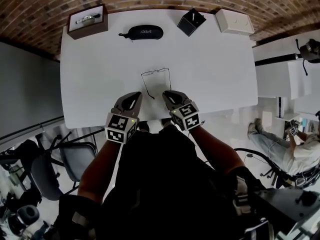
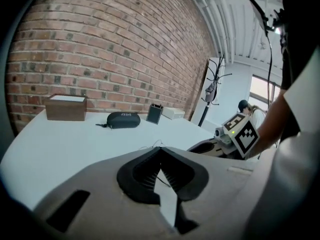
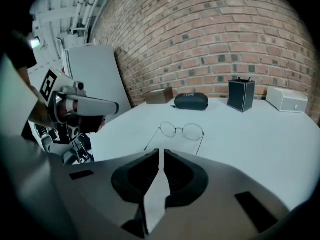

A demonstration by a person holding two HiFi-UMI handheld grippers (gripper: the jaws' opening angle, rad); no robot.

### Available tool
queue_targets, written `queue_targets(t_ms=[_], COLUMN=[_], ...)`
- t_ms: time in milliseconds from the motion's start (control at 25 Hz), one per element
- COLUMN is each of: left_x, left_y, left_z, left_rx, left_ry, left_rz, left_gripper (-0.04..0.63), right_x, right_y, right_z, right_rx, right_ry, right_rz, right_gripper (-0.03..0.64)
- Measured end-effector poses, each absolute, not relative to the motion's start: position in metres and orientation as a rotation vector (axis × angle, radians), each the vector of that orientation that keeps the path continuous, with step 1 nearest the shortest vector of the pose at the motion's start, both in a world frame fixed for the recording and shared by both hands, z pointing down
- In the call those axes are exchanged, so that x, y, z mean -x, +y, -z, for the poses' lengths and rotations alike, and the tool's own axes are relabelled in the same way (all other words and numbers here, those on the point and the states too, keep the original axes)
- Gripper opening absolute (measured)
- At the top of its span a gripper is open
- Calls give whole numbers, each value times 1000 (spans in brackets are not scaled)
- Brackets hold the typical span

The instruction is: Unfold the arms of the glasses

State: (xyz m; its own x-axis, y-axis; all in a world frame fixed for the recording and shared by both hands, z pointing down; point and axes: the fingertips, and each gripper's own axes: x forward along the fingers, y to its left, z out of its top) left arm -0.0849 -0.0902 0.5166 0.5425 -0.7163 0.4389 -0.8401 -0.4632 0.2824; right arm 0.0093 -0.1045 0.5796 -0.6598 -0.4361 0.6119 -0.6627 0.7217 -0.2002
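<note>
head view looks down on a white bench (image 1: 100, 74) with wire-rimmed glasses (image 1: 156, 76) lying near its middle, both arms swung out and pointing toward the near edge. the left gripper (image 1: 134, 96) and right gripper (image 1: 167, 95) sit side by side just short of the arm tips, not touching them. left gripper view shows its jaws closed tip to tip and empty. right gripper view shows its jaws a thin slit apart with nothing between them. a black case (image 1: 145, 32), a brown box (image 1: 87, 20), a black box (image 1: 191, 22) and a white box (image 1: 234, 21) line the far edge.
</note>
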Motion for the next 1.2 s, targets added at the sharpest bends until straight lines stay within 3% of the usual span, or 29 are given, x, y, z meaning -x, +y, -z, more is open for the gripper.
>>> queue_targets(t_ms=[520,1200], left_x=[107,92], left_y=[-116,-87], left_z=[-403,-328], left_rx=[-2449,-2332], left_ry=[-1391,-1738], left_rz=[-116,-14], left_gripper=[9,9], right_x=[-34,-91], right_y=[-151,-148], right_z=[-413,-320], right_rx=[-1201,-1229], right_ry=[-2643,-2795], right_rz=[-437,-297], right_gripper=[9,8])
